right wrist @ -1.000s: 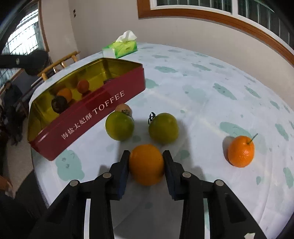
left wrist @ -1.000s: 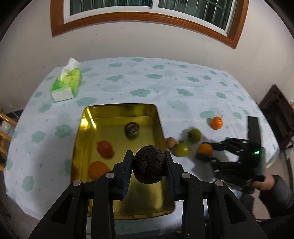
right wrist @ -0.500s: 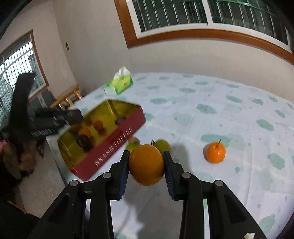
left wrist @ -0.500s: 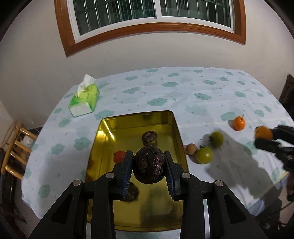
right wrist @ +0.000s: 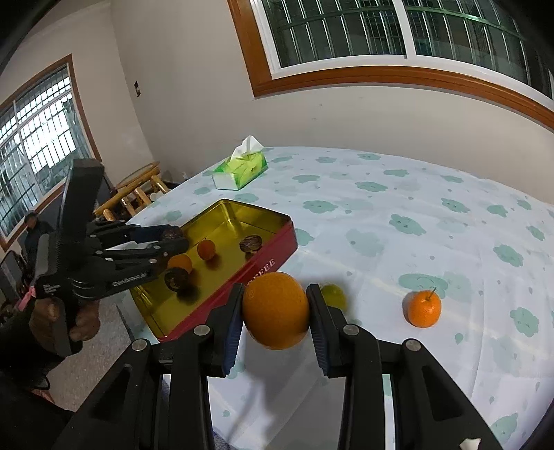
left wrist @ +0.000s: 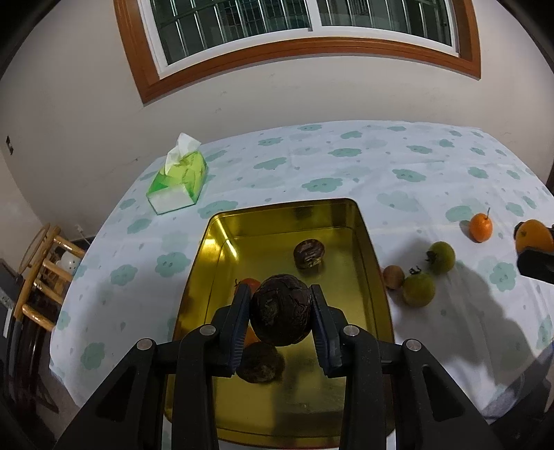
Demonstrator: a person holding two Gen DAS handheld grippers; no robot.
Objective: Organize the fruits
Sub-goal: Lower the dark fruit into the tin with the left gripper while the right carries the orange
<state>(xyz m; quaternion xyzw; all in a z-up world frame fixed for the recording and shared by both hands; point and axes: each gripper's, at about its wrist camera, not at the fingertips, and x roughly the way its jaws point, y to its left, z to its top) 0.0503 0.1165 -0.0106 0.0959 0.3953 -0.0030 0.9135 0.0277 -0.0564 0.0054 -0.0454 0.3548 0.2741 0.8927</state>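
Moved: the orange (right wrist: 275, 309) has been lifted off the cloth by the right gripper (right wrist: 273, 315), and more of the wall and window is now seen from the left wrist than a second ago.
Tissue pack: a green tissue pack (left wrist: 178, 180) is set at the far left of the table, away from the fruit.
Tin: the gold toffee tin (left wrist: 372, 256) is laid open near the table edge; a dark wrinkled fruit (left wrist: 309, 253), a small red-orange fruit (right wrist: 206, 250) and two more fruits are already kept inside.
Left gripper: the left gripper (left wrist: 281, 316) is closed on a dark wrinkled round fruit (left wrist: 280, 314), which is held over the tin, likely to be put down there.
Loose fruit: a small brown fruit (left wrist: 393, 277), two green fruits (left wrist: 418, 289) and a small stemmed tangerine (left wrist: 481, 227) are left on the cloth, right of the tin.
Right gripper: the orange is squeezed between its pads and held up in the air, probably for the tin next.
Table: a white cloth with green cloud shapes (right wrist: 381, 221) is spread over it.
Room: a wood-framed barred window (left wrist: 304, 20), a pale wall and a wooden chair (left wrist: 41, 266) are seen.
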